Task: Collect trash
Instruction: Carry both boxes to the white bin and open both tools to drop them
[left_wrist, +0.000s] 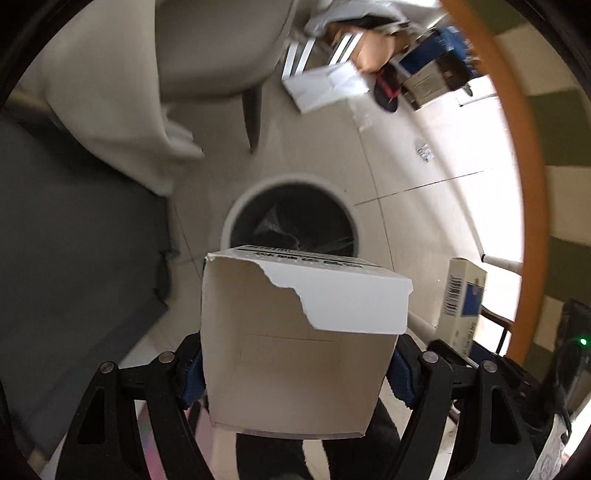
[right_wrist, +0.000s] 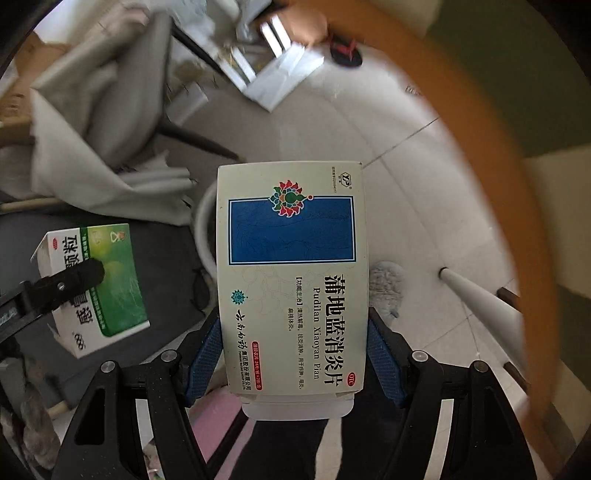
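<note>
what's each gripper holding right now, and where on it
Left gripper: the torn-open white box, clamped across its side walls. Right gripper: the cream and blue medicine box, pinched on its long edges near the lower end.

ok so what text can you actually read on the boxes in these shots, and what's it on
"蒲地蓝消炎片": cream and blue box in the right gripper
"Pudilan Xiaoyan Pian": same box
"OTC": same box, red oval
Its smaller print: too small to read
Green and white box in the left gripper: large characters, cut off and partly covered
Barcodes in the left wrist view: digits blurred
</note>
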